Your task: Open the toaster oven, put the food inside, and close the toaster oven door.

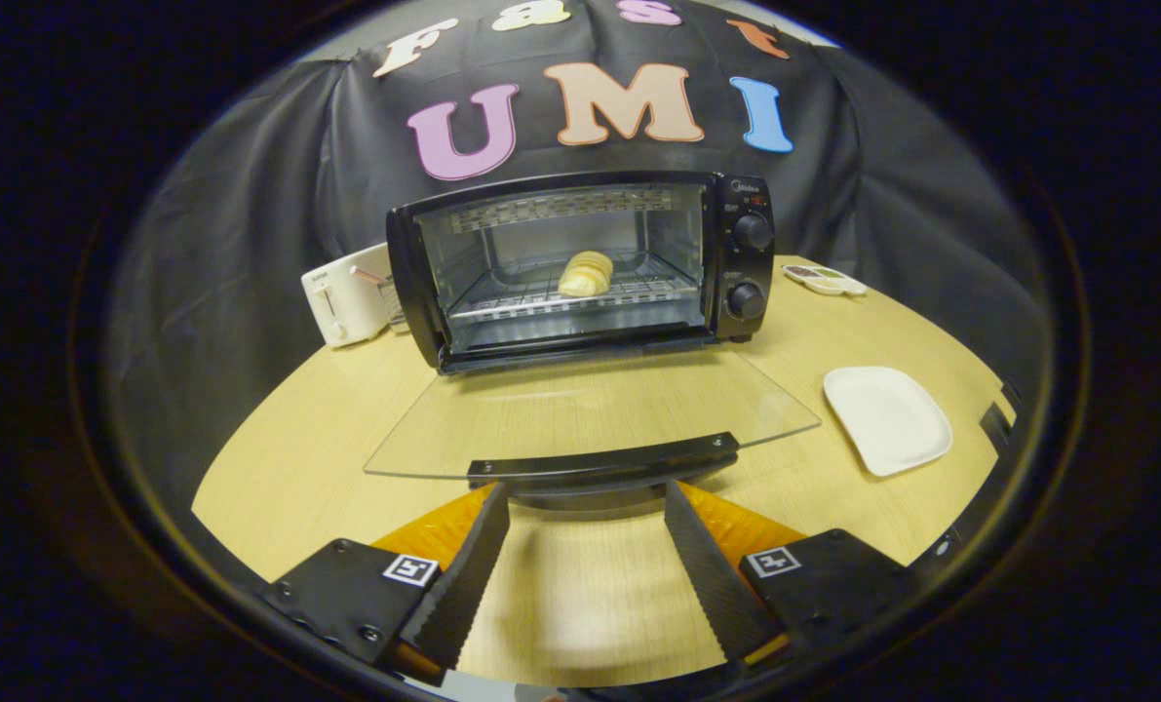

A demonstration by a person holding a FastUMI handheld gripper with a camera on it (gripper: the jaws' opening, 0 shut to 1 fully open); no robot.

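**Closing the oven door is what remains**

Hanging just short of the door's dark bar handle (604,460), the gripper (588,502) has its fingers spread wide with nothing between them; the handle lies just beyond their tips. The black toaster oven (580,268) stands toward the far edge of the round, pale wood-grain table (278,468), its clear glass door (590,409) folded down flat toward the fingers. The pale, ridged pastry (585,274) already sits on the wire rack inside.

I judge the glass door stiff, hinged, moderately heavy and smooth enough to slip on, so the handle is the place to take hold or to push up from below, swinging gently to spare the glass.

A white square plate (887,419) lies by the table's right edge, and a white slot toaster (346,292) stands just left of the oven. Dark cloth drapes behind.
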